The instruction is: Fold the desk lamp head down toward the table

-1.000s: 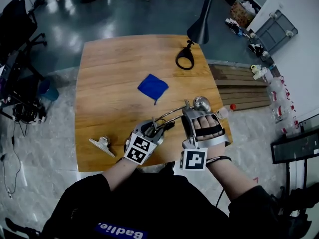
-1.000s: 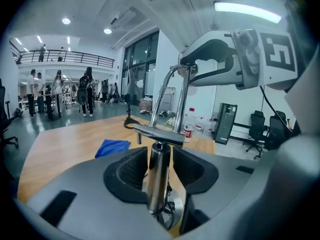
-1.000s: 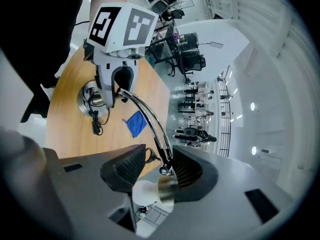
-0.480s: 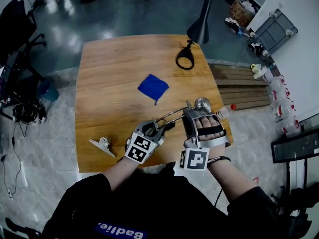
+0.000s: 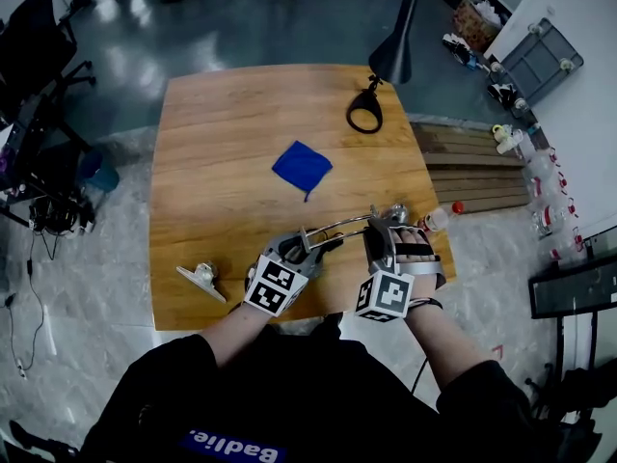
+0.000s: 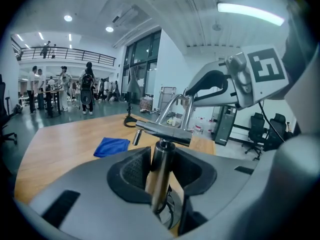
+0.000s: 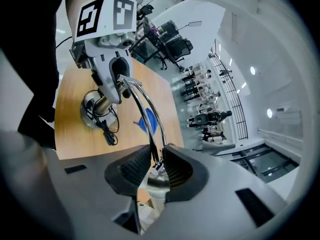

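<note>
A chrome desk lamp stands at the near edge of the wooden table. Its round base carries an upright post. My left gripper is shut on that post. From the post's top joint the twin-rod arm curves right to the chrome lamp head. My right gripper has its jaws closing on the rods just above the head, with the pads against them.
A blue cloth lies mid-table. A black desk lamp with a ring base stands at the far right edge. A metal clip lies near the front left. A small bottle shows off the right edge.
My right gripper has rolled and sunk slightly along the lamp arm, its jaws narrowing on the rods. The left gripper has stayed on the post.
</note>
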The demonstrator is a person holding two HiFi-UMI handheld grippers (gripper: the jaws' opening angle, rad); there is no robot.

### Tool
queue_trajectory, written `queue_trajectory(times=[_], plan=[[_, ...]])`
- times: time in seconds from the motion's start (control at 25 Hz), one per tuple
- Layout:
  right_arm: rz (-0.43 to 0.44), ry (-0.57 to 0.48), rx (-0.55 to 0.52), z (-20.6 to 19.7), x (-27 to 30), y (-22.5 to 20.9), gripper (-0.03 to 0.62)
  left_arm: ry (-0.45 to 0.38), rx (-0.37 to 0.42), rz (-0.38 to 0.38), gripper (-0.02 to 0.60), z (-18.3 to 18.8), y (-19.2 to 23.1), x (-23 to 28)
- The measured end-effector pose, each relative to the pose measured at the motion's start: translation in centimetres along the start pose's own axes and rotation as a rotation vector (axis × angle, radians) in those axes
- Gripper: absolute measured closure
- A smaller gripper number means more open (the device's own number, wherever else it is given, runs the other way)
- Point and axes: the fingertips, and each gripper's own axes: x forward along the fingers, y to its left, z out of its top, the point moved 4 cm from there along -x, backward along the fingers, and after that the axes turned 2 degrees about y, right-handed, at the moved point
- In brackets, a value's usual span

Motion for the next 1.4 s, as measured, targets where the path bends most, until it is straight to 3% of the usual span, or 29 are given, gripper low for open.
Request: queue_trajectory(times=[0.28, 0.64, 1.04, 1.4], plan=[[0.131, -0.017, 0.14, -1.1, 2.5, 2.7, 0.514, 0.003, -0.014, 0.01, 0.451, 0.1, 0.0, -0.1], [0.217, -0.06, 0.234, -1.1, 4.3, 5.0, 0.514, -0.005, -0.021, 0.027, 0.451, 0.1, 0.0, -0.1], [0.363, -0.169, 0.409, -1.0, 5.6, 6.5, 0.514, -0.02, -0.031, 0.046, 0.451, 0.1, 0.0, -0.1], [0.381, -0.176, 0.435, -0.7, 6.3, 7.4, 0.514, -0.017, -0.034, 0.045, 0.451, 0.2, -0.1, -0.1]])
